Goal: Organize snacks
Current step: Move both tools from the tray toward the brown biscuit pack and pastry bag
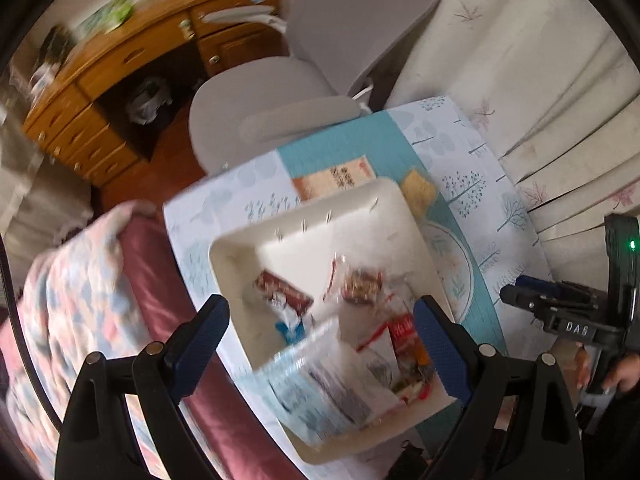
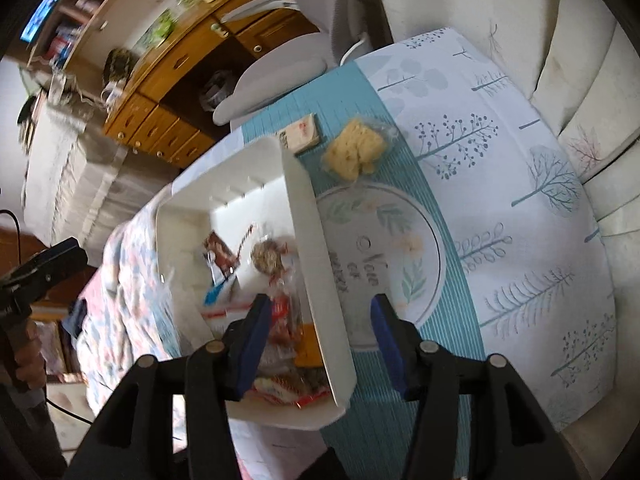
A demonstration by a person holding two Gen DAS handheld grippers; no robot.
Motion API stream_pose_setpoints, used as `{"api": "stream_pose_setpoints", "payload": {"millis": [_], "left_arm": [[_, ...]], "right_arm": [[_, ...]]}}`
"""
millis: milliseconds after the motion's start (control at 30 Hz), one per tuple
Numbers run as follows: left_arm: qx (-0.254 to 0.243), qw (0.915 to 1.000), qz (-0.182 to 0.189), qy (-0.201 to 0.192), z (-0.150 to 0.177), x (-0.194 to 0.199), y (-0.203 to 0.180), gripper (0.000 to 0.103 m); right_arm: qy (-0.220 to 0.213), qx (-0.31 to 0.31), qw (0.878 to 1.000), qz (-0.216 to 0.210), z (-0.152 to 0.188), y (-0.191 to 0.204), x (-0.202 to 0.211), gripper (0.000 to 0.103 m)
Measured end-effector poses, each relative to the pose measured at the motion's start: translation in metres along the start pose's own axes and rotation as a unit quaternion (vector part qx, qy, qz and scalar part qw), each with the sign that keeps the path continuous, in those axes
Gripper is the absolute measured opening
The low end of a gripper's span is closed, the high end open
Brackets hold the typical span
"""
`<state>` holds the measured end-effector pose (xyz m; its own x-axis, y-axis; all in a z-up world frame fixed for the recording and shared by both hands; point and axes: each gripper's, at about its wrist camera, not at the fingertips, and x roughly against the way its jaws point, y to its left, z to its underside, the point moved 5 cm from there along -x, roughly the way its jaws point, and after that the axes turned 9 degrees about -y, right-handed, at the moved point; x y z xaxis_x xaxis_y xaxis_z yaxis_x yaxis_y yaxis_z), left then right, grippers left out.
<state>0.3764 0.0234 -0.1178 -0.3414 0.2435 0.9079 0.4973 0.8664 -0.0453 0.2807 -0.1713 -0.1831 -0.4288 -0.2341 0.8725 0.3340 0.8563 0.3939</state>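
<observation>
Snacks [image 2: 280, 320]: assorted packets piled in white bin [image 1: 248, 248] on desk [image 2: 500, 184] with tree-print cloth. Two outside, just beyond bin: boxed bar [image 2: 302, 134], yellow cracker pack [image 2: 356, 152]. Left gripper [image 1: 322, 344]: jaws wide, nothing between, above bin. Right gripper [image 2: 318, 344]: jaws partly apart, straddling bin's right wall, gripping nothing.

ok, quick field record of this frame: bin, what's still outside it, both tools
bin: white bin on the tablecloth, holds several snack packets
outside bin: flat orange packet and yellow cracker bag, both beyond the bin
left tool: open, empty, above the bin
right tool: open, empty, straddling the bin's wall
</observation>
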Motion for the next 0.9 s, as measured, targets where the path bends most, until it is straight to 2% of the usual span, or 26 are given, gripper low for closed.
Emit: {"api": "stream_pose_setpoints", "payload": {"millis": [167, 267, 433, 533, 667, 767, 900], "left_arm": [[-0.060, 0.9980, 0.012, 0.014, -0.038, -0.026, -0.007, 0.093], [-0.072, 0.9955, 0.056, 0.027, -0.059, -0.046, -0.009, 0.093], [-0.089, 0.9936, 0.048, 0.051, -0.087, -0.096, -0.004, 0.093], [-0.090, 0.9924, 0.058, 0.061, -0.100, -0.127, -0.002, 0.093], [-0.089, 0.9901, 0.063, 0.089, -0.109, -0.170, 0.000, 0.093], [-0.095, 0.9851, 0.073, 0.123, -0.111, -0.203, -0.002, 0.093], [-0.080, 0.9767, 0.103, 0.170, -0.108, -0.241, -0.007, 0.093]], "right_arm": [[0.011, -0.027, 1.000, -0.008, -0.031, -0.005, -0.018, 0.053], [0.015, -0.045, 0.999, -0.006, -0.047, -0.009, -0.032, 0.053], [0.033, -0.069, 0.997, -0.013, -0.067, -0.014, -0.063, 0.053], [0.040, -0.083, 0.996, -0.015, -0.077, -0.019, -0.082, 0.053], [0.053, -0.094, 0.994, -0.013, -0.088, -0.028, -0.109, 0.053], [0.058, -0.113, 0.992, -0.014, -0.092, -0.036, -0.124, 0.054], [0.063, -0.128, 0.990, -0.012, -0.098, -0.044, -0.144, 0.055]]}}
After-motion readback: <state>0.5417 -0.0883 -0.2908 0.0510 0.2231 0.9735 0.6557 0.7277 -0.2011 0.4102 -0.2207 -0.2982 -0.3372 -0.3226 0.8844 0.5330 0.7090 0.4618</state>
